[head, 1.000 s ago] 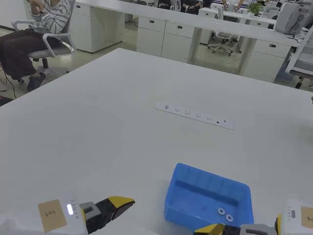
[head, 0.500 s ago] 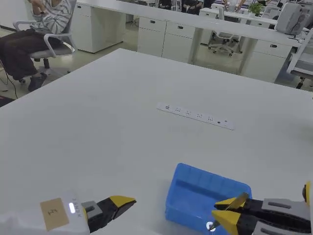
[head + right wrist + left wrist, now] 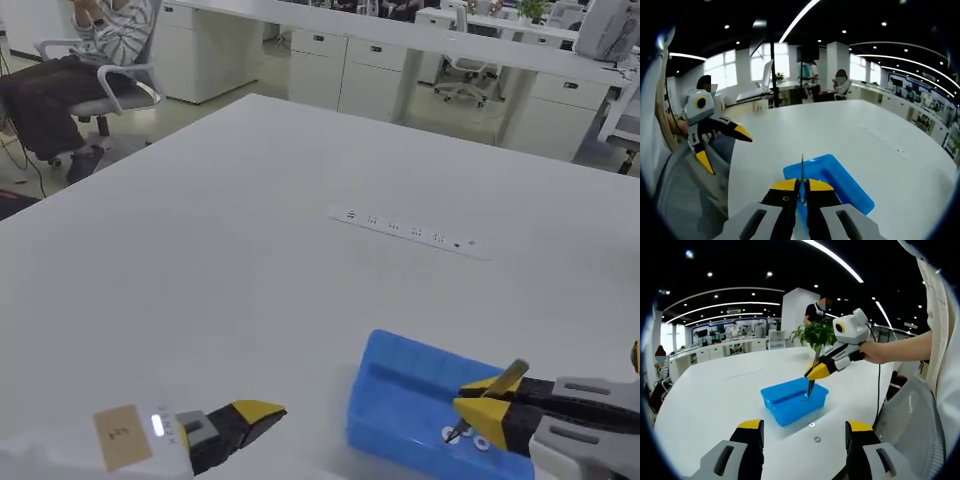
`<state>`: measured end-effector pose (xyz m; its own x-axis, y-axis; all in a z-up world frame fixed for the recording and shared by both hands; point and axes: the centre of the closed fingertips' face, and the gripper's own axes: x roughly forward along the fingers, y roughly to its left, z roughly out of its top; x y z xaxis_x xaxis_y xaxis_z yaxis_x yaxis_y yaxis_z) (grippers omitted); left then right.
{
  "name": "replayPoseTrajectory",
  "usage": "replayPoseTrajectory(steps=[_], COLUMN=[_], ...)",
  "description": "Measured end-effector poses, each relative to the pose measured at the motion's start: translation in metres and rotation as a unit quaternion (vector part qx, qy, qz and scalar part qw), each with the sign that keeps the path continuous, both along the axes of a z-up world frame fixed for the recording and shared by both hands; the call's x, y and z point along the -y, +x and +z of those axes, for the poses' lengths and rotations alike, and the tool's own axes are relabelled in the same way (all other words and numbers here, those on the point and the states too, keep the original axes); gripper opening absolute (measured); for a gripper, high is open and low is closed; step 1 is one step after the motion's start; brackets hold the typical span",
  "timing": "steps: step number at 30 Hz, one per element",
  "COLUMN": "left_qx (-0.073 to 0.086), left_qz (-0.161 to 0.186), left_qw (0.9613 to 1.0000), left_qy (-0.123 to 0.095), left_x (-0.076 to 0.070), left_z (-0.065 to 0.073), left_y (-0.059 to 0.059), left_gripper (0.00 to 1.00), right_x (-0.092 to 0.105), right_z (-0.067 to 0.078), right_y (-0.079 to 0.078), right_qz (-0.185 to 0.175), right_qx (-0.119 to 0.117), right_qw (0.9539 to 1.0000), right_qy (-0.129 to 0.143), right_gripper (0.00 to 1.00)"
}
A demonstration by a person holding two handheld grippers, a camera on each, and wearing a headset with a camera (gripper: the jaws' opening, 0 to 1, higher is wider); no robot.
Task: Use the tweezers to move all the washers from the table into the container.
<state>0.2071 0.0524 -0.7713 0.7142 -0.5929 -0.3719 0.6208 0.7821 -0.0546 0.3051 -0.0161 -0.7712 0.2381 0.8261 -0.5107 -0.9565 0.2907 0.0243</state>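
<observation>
The right gripper (image 3: 801, 186) has its yellow-tipped jaws pinched narrow on the slim metal tweezers (image 3: 801, 169). Their points dip into the blue rectangular plastic container (image 3: 400, 378), beside what look like pale ring washers (image 3: 480, 443) on its smooth floor. Whether the points grip one I cannot tell. Two small flat metal washers (image 3: 811, 424) lie on the glossy white table (image 3: 250, 230), just beside the container. The left gripper (image 3: 804, 426) hangs near them, jaws spread wide and holding nothing.

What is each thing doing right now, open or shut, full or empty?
left gripper: open, holding nothing.
right gripper: shut on the tweezers.
tweezers: held, tips down inside the container.
container: upright on the table, not empty.
washers inside: lying on the container's floor.
loose washers: two, flat on the table beside the container.
</observation>
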Motion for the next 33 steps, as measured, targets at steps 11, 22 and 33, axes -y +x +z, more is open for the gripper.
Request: replayPoseTrajectory(steps=[11,22,33], left_qx=[-0.007,-0.009,-0.004], left_qz=[0.006,0.009,0.016], left_qw=[1.0,0.9999,0.9999], left_qy=[0.003,0.005,0.002], left_x=[-0.002,-0.003,-0.004], left_z=[-0.003,-0.004,-0.003], left_y=[0.001,0.003,0.005], left_gripper=[0.66,0.65,0.65], right_x=[0.003,0.006,0.008], right_z=[-0.023,-0.045,-0.051], right_y=[0.019,0.037,0.051], right_qz=[-0.03,-0.075,-0.107], right_qx=[-0.019,-0.049,-0.066], right_qw=[0.9992,0.9959,0.9921], right_qy=[-0.018,-0.012,0.0], right_gripper=[0.02,0.03,0.03])
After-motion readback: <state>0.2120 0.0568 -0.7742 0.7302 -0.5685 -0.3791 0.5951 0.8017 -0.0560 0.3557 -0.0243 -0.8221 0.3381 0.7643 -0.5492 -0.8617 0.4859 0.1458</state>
